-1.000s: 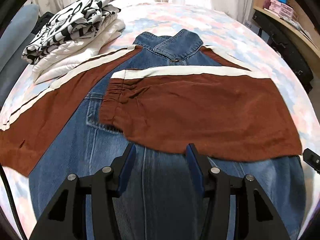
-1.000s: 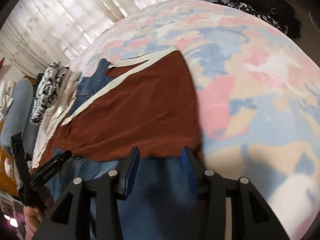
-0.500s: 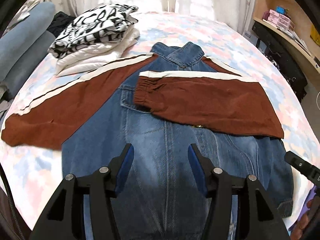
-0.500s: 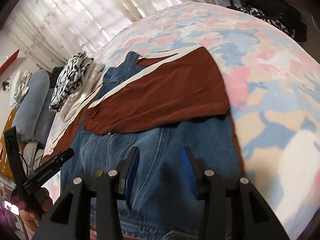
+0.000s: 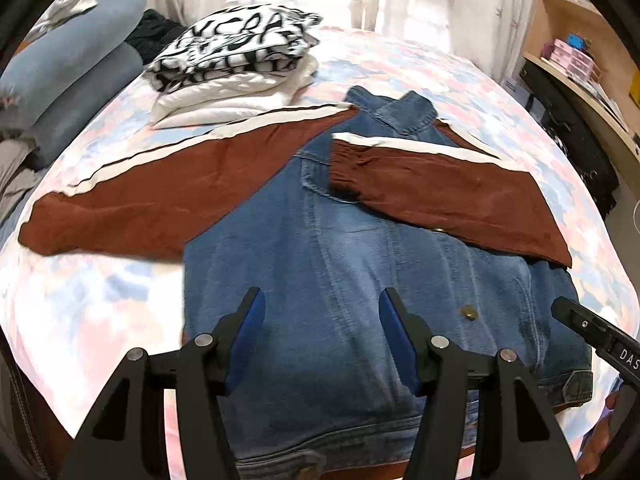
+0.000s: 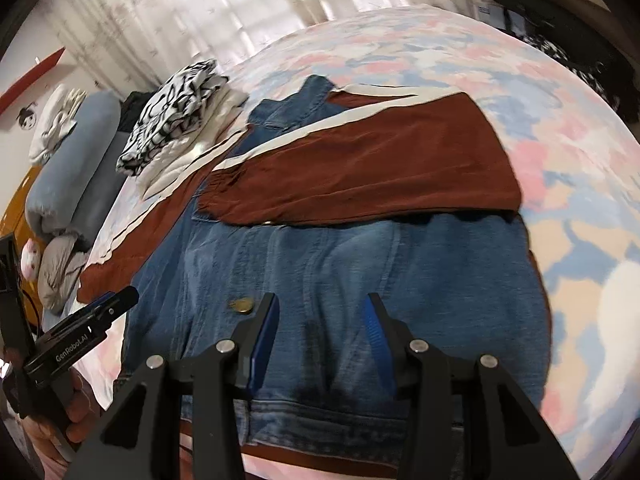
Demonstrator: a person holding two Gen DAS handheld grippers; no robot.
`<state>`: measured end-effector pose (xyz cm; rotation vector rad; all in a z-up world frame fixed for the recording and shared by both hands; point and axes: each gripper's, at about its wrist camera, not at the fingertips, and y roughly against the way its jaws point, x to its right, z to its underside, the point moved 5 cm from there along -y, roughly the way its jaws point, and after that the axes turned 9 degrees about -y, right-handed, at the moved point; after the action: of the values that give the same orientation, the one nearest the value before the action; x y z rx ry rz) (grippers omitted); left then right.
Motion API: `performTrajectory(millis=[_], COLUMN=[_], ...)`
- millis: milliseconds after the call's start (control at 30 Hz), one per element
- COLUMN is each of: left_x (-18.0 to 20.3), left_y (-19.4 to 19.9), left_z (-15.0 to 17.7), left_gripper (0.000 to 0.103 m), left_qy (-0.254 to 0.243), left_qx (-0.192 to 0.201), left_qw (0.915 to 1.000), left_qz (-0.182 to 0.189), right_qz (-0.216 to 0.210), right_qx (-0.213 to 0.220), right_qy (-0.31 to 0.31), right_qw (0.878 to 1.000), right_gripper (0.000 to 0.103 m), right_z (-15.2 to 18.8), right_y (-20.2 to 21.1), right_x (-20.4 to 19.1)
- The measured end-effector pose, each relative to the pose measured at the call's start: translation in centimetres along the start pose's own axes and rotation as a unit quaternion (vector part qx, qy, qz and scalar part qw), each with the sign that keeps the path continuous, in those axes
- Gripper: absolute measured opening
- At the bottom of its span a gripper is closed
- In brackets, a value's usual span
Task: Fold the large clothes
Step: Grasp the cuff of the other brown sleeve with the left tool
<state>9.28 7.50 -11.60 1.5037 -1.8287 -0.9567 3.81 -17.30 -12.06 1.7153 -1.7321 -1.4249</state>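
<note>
A blue denim jacket [image 5: 360, 280] with rust-brown, white-striped sleeves lies face up on the bed, also in the right wrist view [image 6: 360, 264]. Its right sleeve [image 5: 448, 192] is folded across the chest, seen too in the right wrist view [image 6: 368, 168]. Its left sleeve [image 5: 168, 196] lies stretched out to the left. My left gripper [image 5: 322, 312] is open and empty above the lower body of the jacket. My right gripper [image 6: 322, 316] is open and empty above the hem area. Each gripper shows in the other's view: the right one [image 5: 592, 336], the left one [image 6: 80, 332].
A stack of folded clothes [image 5: 232, 60], black-and-white on top of white, sits at the bed's far left. Blue-grey bolsters [image 5: 68, 68] lie beyond the left edge. A desk with shelves [image 5: 580, 80] stands to the right. The pastel bedsheet [image 6: 540, 128] is bare right of the jacket.
Both grippers have pulled back and risen away from the folded right sleeve, so more of the jacket and its hem shows. The sleeve stays folded across the chest.
</note>
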Motion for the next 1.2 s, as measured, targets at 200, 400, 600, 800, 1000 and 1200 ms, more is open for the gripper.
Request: performTrajectory(millis=[200, 400, 600, 800, 1000, 1200], left_x=[-4.1, -9.5, -15.6, -24.2, -32.0, -38.8], left_y=[0.1, -0.3, -1.5, -2.3, -4.7, -7.1], left_z=[1.1, 2.2, 3.4, 4.7, 6.4, 7.3], left_gripper=[0.058, 0.059, 0.059, 0.059, 0.059, 0.059], left_qy=[0.033, 0.079, 0.136, 0.218, 0.317, 0.402], left_qx=[-0.002, -0.003, -0.007, 0.007, 0.018, 0.058], left_qw=[0.9994, 0.9967, 0.9904, 0.9749, 0.9480, 0.9136], left_qz=[-0.011, -0.022, -0.025, -0.043, -0.021, 0.022], right_qz=[-0.004, -0.014, -0.038, -0.064, -0.084, -0.106], right_qx=[-0.003, -0.010, -0.016, -0.012, -0.023, -0.048], right_qy=[0.045, 0.097, 0.148, 0.198, 0.237, 0.274], right_qw=[0.999, 0.995, 0.988, 0.978, 0.967, 0.955], right_gripper=[0.044, 0.044, 0.044, 0.044, 0.044, 0.044], right_z=[0.6, 0.9, 0.5, 0.0, 0.1, 1.5], right_y=[-1.0, -2.7, -4.7, -7.8, -12.0, -16.8], right_x=[-3.8, -8.9, -14.9, -21.6, -27.4, -33.1])
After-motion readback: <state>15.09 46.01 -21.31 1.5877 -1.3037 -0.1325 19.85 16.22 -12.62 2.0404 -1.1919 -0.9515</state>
